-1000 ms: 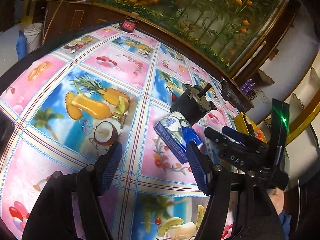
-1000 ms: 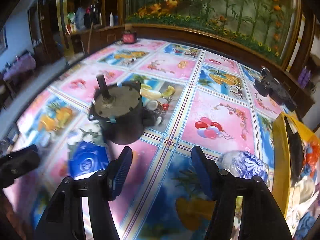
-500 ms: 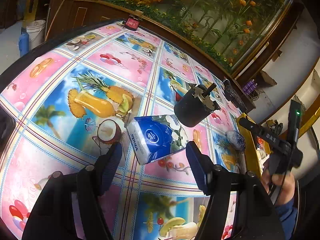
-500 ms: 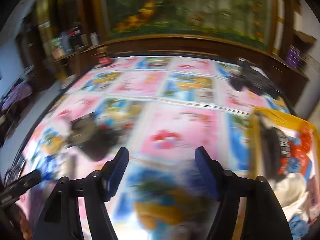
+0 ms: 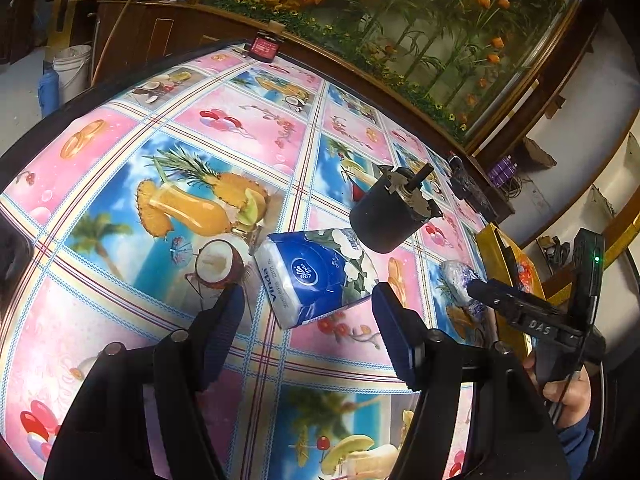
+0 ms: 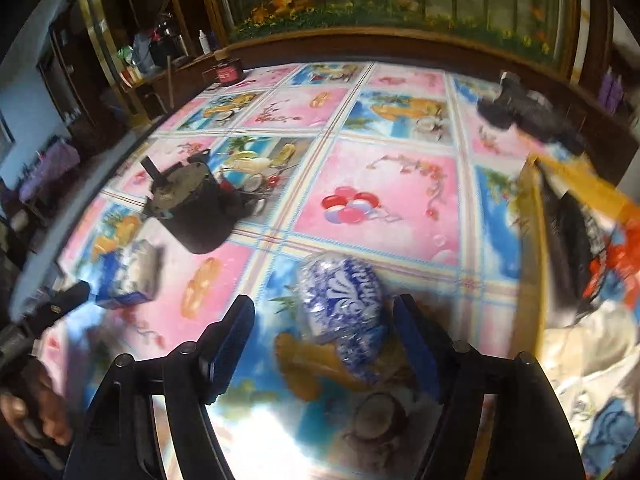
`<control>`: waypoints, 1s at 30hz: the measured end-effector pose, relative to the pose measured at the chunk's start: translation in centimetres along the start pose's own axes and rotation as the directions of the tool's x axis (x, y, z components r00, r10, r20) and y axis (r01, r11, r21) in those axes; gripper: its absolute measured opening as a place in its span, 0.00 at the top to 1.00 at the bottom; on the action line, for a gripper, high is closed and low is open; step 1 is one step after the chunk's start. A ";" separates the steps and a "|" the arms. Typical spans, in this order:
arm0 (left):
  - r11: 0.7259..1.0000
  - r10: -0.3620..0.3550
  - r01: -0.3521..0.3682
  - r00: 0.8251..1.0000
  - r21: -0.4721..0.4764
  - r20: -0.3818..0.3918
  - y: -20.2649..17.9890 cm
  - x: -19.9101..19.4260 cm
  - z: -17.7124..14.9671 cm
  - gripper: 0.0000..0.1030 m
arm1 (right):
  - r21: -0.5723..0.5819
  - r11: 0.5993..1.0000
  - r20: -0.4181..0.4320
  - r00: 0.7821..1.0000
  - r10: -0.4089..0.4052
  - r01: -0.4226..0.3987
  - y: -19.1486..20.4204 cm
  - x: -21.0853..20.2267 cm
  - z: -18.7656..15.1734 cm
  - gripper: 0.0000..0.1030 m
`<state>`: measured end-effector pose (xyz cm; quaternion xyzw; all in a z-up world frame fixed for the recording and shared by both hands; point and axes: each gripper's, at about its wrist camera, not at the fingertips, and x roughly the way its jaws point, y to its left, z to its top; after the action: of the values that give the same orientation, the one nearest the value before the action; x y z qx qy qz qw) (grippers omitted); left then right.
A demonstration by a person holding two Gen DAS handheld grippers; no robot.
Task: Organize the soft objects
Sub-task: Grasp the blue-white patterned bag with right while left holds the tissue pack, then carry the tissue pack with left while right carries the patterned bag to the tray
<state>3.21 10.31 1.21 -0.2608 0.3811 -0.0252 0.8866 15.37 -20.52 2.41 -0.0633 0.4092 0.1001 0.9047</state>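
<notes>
Tissue pack (image 5: 316, 276) reads "Vinda"; left claw (image 5: 308, 328) wide, empty; right claw (image 6: 324, 340) opening around blue-white bundle (image 6: 344, 304).

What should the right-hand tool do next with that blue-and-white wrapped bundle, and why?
Probably ease forward and down. The right gripper is opening, its fingers on either side of the bundle but not pressing it. The yellow bag of soft things waits beside it.

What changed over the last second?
The right gripper swung away from the tissue pack toward the blue-white wrapped bundle, which now lies between its opening jaws, not gripped. The left gripper stayed open before the pack, as did the black motor and yellow box.
</notes>
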 end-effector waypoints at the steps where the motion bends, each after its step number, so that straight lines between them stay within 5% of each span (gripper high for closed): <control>1: 1.000 0.003 -0.003 1.000 0.003 0.002 0.0 0.0 0.0 0.37 | -0.019 0.999 0.010 0.999 -0.033 0.034 0.2 0.5 -0.1 0.29; 6: 0.999 -0.006 0.007 1.000 0.053 -0.014 -0.7 0.1 0.0 0.37 | -0.041 0.992 0.019 0.993 -0.119 0.120 1.9 3.2 -0.9 0.45; 12: 0.969 0.036 -0.019 0.997 0.246 -0.067 -2.1 0.3 1.4 0.37 | -0.017 0.996 0.083 0.992 -0.092 0.093 1.7 1.6 -2.2 0.53; 18: 0.867 0.120 -0.025 0.980 0.498 -0.160 -3.9 2.3 2.4 0.37 | -0.007 0.999 0.090 0.995 -0.045 0.046 0.5 0.3 -2.9 0.53; 21: 0.807 0.112 0.034 0.971 0.590 -0.210 -4.8 2.8 2.0 0.37 | -0.002 0.999 0.089 0.995 -0.039 0.039 0.2 -0.8 -3.2 0.53; 24: 0.785 0.162 -0.002 0.966 0.619 -0.203 -4.6 3.4 2.4 0.37 | -0.005 0.999 0.090 0.995 -0.040 0.040 0.2 -1.6 -3.4 0.53; 30: 0.784 0.176 -0.019 0.965 0.620 -0.193 -4.2 4.5 3.2 0.33 | 0.001 0.999 0.089 0.995 -0.035 0.035 0.2 -1.5 -3.3 0.52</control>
<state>9.22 6.99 2.08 0.0660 0.4698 -0.1324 0.8703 11.92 -21.17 1.34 -0.0661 0.3673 0.0872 0.9236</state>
